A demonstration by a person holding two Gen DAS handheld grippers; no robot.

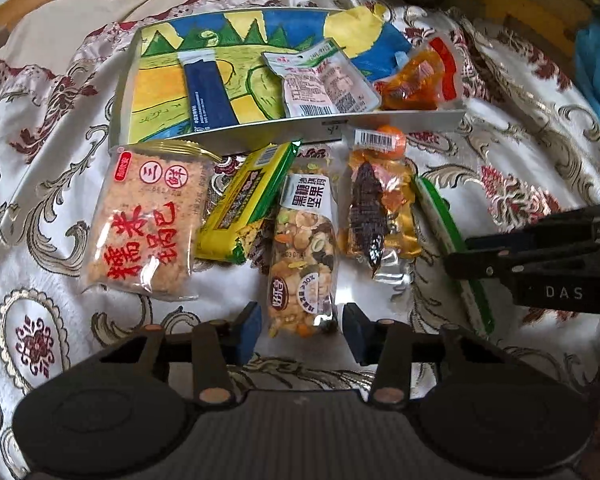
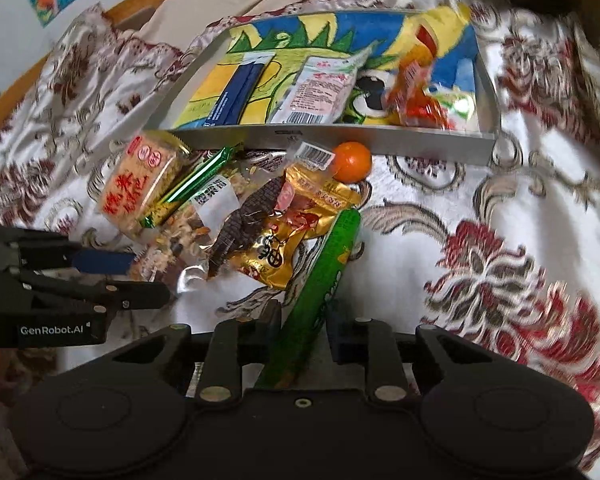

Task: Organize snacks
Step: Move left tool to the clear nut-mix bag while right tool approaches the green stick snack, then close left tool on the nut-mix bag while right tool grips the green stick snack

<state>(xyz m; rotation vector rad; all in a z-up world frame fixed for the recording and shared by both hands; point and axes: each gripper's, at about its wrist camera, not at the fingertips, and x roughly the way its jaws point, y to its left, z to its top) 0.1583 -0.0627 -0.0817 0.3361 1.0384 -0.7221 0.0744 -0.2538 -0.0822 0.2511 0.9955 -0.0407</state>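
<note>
Left claw (image 1: 300, 330) is hovering wide apart, both blue pads (image 1: 250, 330) flanking the near end of the mixed nut pack (image 1: 306, 252), not yet pinching it as far as I can judge. Nut pack is lying straight ahead of this claw, long axis running away from it toward the tray (image 1: 400, 122), so the pads are sitting across the narrow width, good for a squeeze.

Right claw (image 2: 302, 330) is sitting narrow around the near end of the green stick pack (image 2: 324, 276); pads look to be touching it, likely gripping, though contact is partly hidden. Stick pack long axis is pointing forward and slightly right from this claw, toward the tray's near wall.

Outward on the bedspread (image 1: 40, 208), a row of loose snacks is lying just in front of the tray's near wall: rice cracker pack (image 1: 146, 216) at the left end, yellow-green bar (image 1: 246, 200) next, partly overlapping the nut pack, then gold packet (image 1: 374, 208) with a dark strip on it, orange ball (image 2: 352, 162) touching the tray wall.

Inside the tray: blue sachet (image 1: 208, 94) left-centre, white-pink pack (image 1: 320, 82) middle, red-orange pack (image 1: 418, 78) in the right corner.

Judgement: each claw is nearest its own item, left for nuts, right for green stick; both need lifting up and over the near wall into the tray. Risk: the overlapping bar dragging along with the nuts
</note>
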